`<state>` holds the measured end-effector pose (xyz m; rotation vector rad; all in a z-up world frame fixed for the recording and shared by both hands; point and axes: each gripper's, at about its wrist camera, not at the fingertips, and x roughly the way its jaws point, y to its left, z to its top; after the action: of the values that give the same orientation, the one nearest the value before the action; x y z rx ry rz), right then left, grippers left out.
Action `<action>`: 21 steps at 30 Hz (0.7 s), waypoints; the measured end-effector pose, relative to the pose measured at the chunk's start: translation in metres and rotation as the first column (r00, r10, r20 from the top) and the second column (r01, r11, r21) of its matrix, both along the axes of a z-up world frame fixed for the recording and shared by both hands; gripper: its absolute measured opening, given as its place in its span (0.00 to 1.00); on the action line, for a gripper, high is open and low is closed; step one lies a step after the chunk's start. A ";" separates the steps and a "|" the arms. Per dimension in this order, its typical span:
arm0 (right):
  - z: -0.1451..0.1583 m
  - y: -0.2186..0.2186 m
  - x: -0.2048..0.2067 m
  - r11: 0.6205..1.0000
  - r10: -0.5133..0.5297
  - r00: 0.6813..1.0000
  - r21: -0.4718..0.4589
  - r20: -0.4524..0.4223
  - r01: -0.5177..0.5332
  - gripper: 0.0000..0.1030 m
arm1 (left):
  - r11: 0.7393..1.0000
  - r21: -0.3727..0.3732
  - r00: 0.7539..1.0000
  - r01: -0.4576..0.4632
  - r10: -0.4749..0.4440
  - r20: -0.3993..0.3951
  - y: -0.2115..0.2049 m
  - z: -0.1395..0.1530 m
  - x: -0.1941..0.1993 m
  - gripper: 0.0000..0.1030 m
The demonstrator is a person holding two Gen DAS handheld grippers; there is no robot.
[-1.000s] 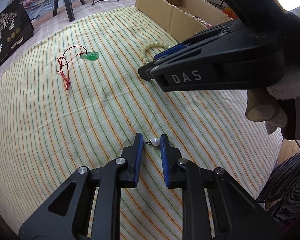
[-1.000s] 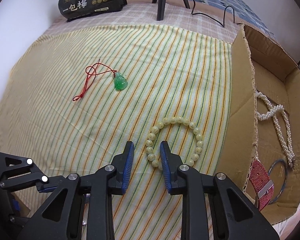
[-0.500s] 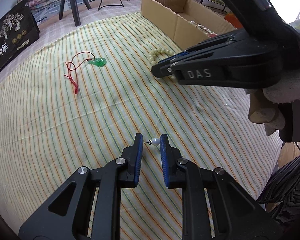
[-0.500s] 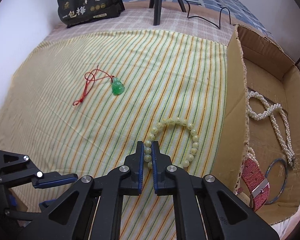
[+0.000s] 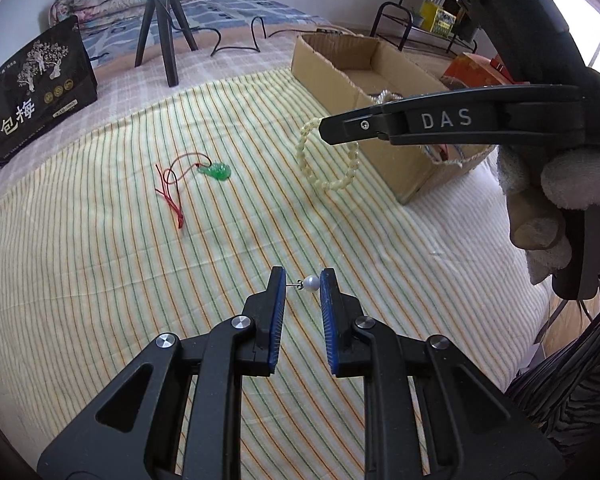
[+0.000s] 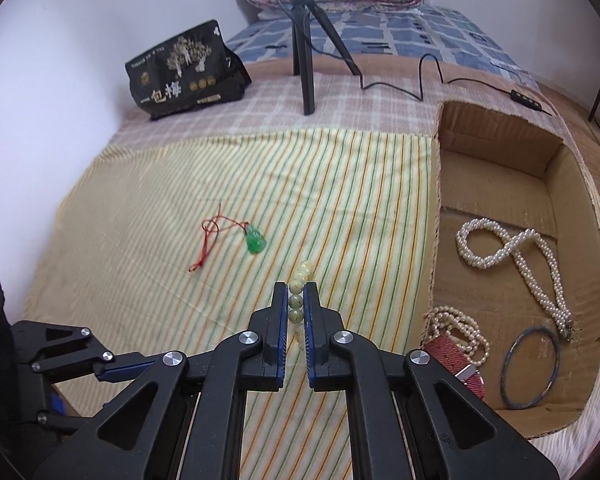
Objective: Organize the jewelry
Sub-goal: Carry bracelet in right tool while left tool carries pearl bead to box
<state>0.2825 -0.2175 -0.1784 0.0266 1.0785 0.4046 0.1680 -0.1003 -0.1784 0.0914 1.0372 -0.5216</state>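
Observation:
My right gripper (image 6: 296,300) is shut on a cream bead bracelet (image 6: 298,294) and holds it in the air; in the left wrist view the bracelet (image 5: 326,156) hangs from the right gripper (image 5: 324,130) beside the cardboard box (image 5: 384,148). My left gripper (image 5: 302,280) is shut on a pearl earring (image 5: 310,282), its pearl against the right finger and its post against the left. A green jade pendant on a red cord (image 5: 218,170) lies on the striped cloth (image 5: 100,240); it also shows in the right wrist view (image 6: 255,242).
The open cardboard box (image 6: 436,216) on the right holds pearl necklaces (image 6: 512,252), a blue bangle (image 6: 530,368) and a red strap (image 6: 456,364). A black tripod (image 6: 306,52), a cable and a black bag (image 6: 184,68) stand at the back.
My right gripper closed on the bead bracelet and lifted it off the cloth, rising toward the box. My left gripper rose, still gripping the pearl earring.

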 end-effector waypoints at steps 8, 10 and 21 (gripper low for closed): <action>0.026 -0.009 -0.003 0.999 -0.022 0.998 0.049 0.055 0.019 0.06 | 0.999 -0.039 0.999 -0.013 0.015 0.034 -0.002 0.017 0.009 0.16; 0.032 -0.014 -0.004 0.998 -0.029 0.997 0.056 0.072 0.025 0.06 | 0.999 -0.048 0.999 -0.012 0.014 0.042 -0.004 0.022 0.010 0.16; 0.061 -0.060 -0.003 0.989 -0.129 0.982 0.095 0.138 0.116 0.06 | 0.995 -0.093 0.996 0.026 -0.018 0.084 -0.033 0.045 0.016 0.16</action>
<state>0.2793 -0.2777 -0.1176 0.1380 0.9119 0.3364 0.1837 -0.1330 -0.1335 0.0413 0.9297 -0.5815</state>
